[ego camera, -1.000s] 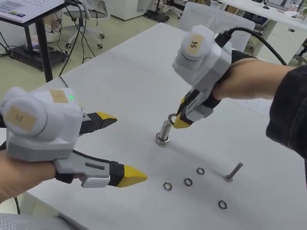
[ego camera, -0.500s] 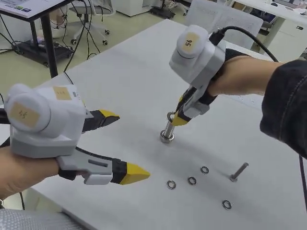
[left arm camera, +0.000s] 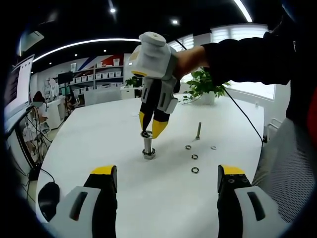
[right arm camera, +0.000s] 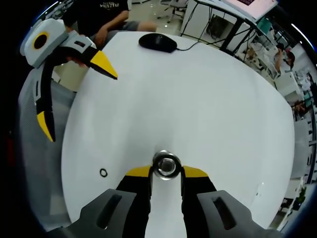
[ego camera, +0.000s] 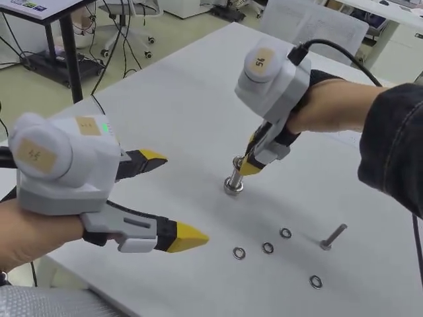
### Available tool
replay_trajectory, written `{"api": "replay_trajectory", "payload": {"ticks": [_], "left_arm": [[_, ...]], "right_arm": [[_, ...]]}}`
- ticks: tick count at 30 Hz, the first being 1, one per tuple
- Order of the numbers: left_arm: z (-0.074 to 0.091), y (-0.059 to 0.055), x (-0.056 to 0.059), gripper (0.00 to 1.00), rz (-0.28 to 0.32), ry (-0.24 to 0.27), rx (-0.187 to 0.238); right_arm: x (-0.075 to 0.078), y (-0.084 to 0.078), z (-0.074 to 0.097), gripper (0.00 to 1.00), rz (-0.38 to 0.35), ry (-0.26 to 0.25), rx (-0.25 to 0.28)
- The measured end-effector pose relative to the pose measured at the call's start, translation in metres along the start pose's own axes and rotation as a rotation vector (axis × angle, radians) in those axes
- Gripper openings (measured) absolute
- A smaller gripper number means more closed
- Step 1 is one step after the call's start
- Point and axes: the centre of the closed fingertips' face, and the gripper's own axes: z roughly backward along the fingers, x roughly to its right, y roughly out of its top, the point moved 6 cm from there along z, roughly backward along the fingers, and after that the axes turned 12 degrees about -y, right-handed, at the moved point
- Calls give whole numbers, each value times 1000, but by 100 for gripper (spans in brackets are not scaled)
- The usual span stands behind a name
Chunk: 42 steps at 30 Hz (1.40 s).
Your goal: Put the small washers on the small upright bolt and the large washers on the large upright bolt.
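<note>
The large upright bolt (ego camera: pixel 232 182) stands mid-table with a wide ring at its base. My right gripper (ego camera: pixel 245 165) is shut on a large washer (ego camera: pixel 238 160), which sits right at the bolt's top. In the right gripper view the washer (right arm camera: pixel 166 165) lies between the yellow tips of the right gripper (right arm camera: pixel 167 172). The small upright bolt (ego camera: pixel 332 236) stands to the right, with several small washers (ego camera: pixel 268 247) lying flat near it. My left gripper (ego camera: pixel 173 197) hovers open at the lower left, holding nothing. In the left gripper view it (left arm camera: pixel 167 171) faces the large bolt (left arm camera: pixel 147 147).
The white table's near edge (ego camera: pixel 99 281) runs under my left gripper. A black computer mouse (right arm camera: pixel 157 42) lies on the table's far side in the right gripper view. Desks and office chairs stand on the floor beyond the table (ego camera: pixel 132 20).
My right gripper has shifted the large washer slightly, from beside the bolt's top to directly over it. The left gripper has stayed open in place; the head camera moved a little.
</note>
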Motion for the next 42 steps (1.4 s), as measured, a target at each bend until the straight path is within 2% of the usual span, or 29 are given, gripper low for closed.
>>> {"api": "replay_trajectory", "payload": {"ticks": [6,13,27,42], "left_arm": [[0,-1,-1,83,4,0,1],[0,-4,-2,83,12,2,0],[-1,-7,-2,83,23,1,-5],[-4,-9,-3,83,29,-2,-11]], "right_arm": [[-2,0,-3,23,0,7,-6],[0,0,-11,23,-7,22,-12],[-5,-4,-27,23,-10,43,-29],[-8,-10,-42,23,-25,49,-29]]}}
